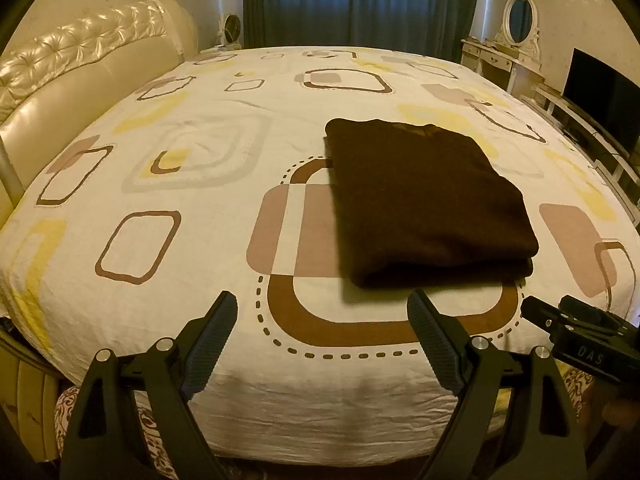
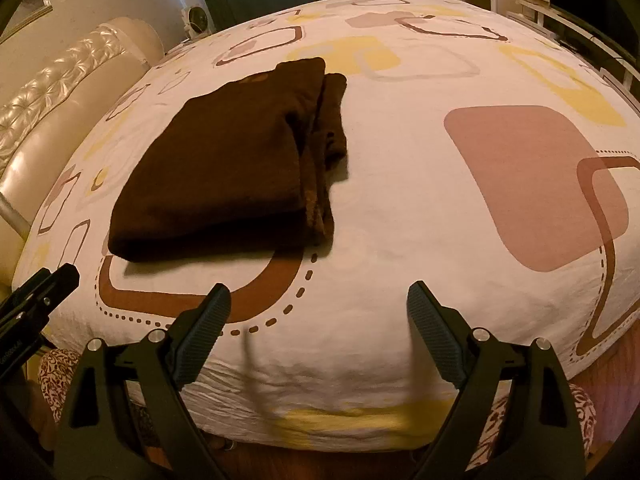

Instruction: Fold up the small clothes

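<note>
Brown folded garment (image 1: 428, 200) lies beyond both grippers' wide-apart, empty jaws

Bare bedsheet (image 1: 192, 184) lies left and near of the folded brown garment (image 1: 428, 204); headboard (image 1: 80, 76) bounds the left.

Garment (image 1: 428, 200) inner folds hidden; TV (image 1: 604, 100) cut by frame edge.

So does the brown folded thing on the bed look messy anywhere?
A little. The dark brown folded garment lies flat on the patterned white bedsheet, but on its right side a lower layer sticks out past the top one, uneven. Nothing spilled or torn.
</note>
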{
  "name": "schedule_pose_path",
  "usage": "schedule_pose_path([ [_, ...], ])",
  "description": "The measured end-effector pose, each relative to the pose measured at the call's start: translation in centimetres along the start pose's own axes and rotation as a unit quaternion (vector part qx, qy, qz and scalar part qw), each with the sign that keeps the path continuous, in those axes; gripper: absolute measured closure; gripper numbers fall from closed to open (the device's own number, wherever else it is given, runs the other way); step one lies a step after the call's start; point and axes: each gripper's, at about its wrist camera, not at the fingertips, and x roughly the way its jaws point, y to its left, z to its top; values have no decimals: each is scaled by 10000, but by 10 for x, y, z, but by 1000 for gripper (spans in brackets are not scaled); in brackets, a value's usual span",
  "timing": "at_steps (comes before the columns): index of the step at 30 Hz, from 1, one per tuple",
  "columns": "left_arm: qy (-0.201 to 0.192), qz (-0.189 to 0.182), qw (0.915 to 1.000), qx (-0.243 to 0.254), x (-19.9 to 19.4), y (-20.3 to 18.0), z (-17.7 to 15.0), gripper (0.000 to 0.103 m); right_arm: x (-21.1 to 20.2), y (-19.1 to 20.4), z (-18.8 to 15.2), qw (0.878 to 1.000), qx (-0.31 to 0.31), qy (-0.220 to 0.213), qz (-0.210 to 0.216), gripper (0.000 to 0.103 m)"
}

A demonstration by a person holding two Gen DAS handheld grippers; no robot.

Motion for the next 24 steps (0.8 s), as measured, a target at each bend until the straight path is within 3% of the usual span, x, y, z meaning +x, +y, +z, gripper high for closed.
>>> schedule_pose_path([
  [24, 82, -13, 10000, -21, 1, -1, -2, 17, 3, 6, -5, 10000, -22, 59, 53, 13],
])
